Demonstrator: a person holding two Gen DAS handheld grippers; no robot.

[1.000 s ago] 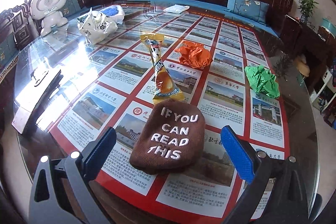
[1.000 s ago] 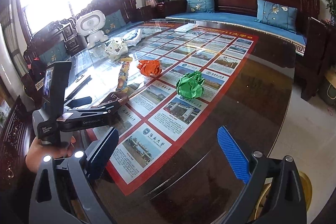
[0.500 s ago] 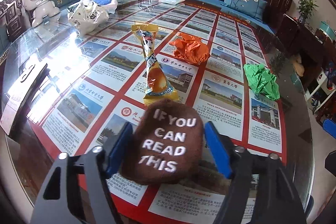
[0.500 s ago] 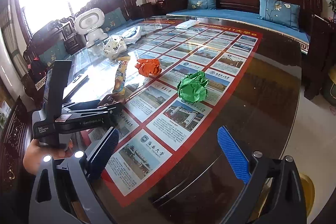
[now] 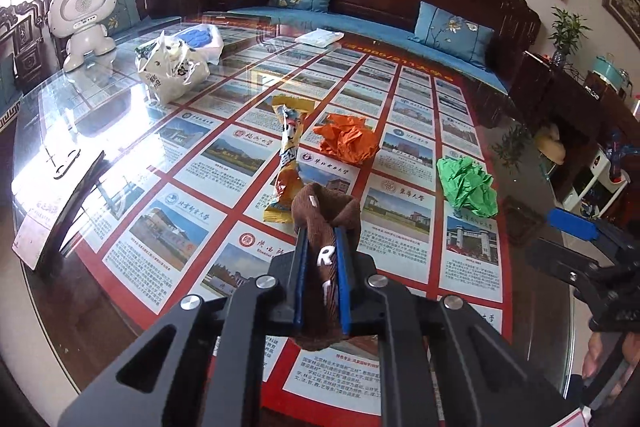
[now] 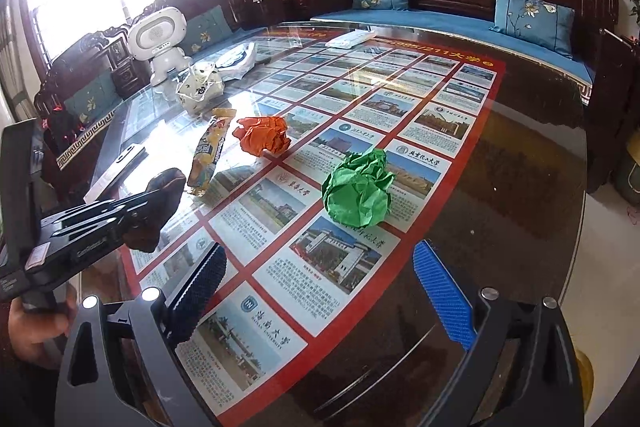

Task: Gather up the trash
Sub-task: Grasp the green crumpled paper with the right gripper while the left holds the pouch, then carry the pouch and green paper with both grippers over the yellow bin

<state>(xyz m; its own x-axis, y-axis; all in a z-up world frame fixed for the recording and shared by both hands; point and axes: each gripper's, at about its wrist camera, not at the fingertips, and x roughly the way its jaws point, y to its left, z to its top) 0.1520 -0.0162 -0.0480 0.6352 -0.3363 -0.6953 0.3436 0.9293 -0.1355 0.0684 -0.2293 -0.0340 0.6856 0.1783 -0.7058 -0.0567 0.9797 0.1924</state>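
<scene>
My left gripper (image 5: 322, 239) is shut on a brown sock (image 5: 326, 203) with white letters and holds it just above the glass table (image 5: 100, 131); the sock also shows in the right wrist view (image 6: 160, 203). A yellow snack wrapper (image 5: 288, 163), a crumpled orange paper (image 5: 346, 143) and a crumpled green paper (image 5: 466, 187) lie beyond it. My right gripper (image 6: 320, 267) is open and empty, with the green paper (image 6: 358, 189) ahead of it, apart. The wrapper (image 6: 208, 151) and orange paper (image 6: 262, 135) lie further left.
A white plastic bag (image 5: 172, 71) and a white toy robot (image 5: 86, 15) stand at the far left of the table. A dark flat board (image 5: 60, 203) lies at the left edge. A sofa with blue cushions (image 5: 452, 31) runs behind.
My left gripper has closed on the brown sock and lifted it, so it now stands folded between the pads. My right gripper has moved closer to the green paper.
</scene>
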